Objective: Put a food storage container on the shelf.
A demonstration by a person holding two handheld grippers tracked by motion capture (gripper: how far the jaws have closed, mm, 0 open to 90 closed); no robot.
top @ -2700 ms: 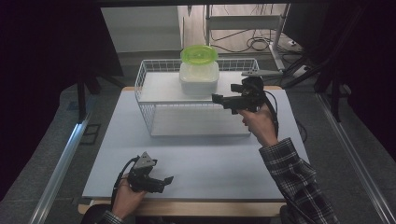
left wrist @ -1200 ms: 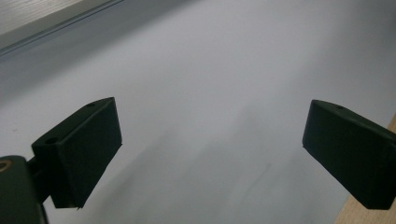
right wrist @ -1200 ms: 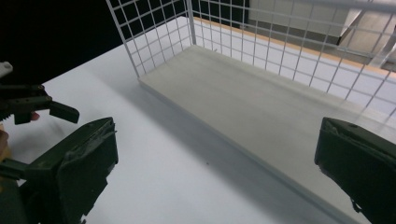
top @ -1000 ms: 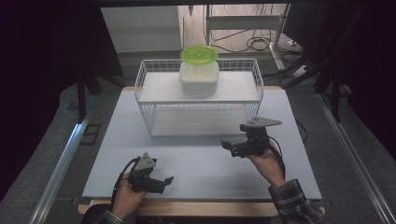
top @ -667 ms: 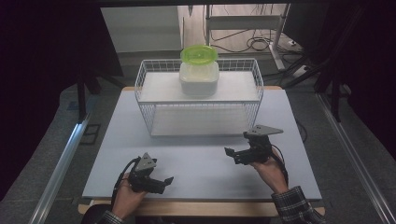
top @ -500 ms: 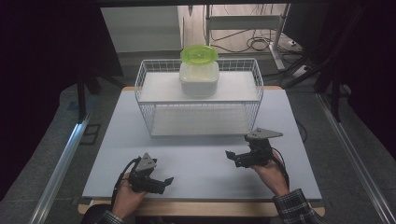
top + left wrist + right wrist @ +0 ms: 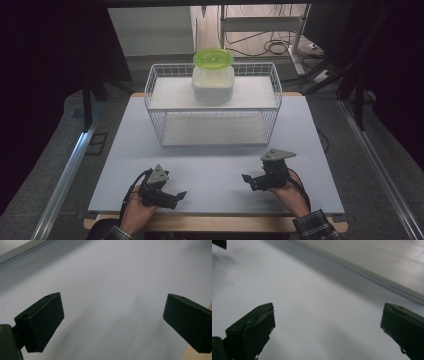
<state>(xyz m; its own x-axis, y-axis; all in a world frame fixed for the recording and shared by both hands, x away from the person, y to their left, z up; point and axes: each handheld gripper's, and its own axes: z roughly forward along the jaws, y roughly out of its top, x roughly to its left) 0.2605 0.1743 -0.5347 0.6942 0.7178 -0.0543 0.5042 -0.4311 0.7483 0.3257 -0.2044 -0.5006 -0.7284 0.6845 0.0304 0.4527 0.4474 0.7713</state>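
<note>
**Both grippers back at the table's near edge, container left in the basket**

A pale grey rectangular table top (image 7: 215,165) carries a white wire basket with a flat inner shelf (image 7: 272,107) at its far side, seen from the high view. On that shelf, toward the back and about the middle of the basket, stands a translucent white plastic container (image 7: 213,84), upright, capped by a round lime-green lid (image 7: 213,58) that overhangs its sides. What the container holds cannot be told through its cloudy walls. The lower level of the basket shows nothing but its pale floor.

Some seconds ago the right gripper (image 7: 251,181) was up at the basket's right side, close to the container; it has since drawn back to the near edge of the table, well apart from the basket, and now rests low in the person's right hand (image 7: 289,192). The container and lid stand just as they did. That retreat reads as the end of a placing step: the container appears set down and let go, with little left to do.

The left gripper (image 7: 176,196), held in the left hand (image 7: 136,212), has stayed at the near left corner throughout. In both gripper views the black jaws stand wide apart with nothing between them, only bare table surface beyond.
</note>
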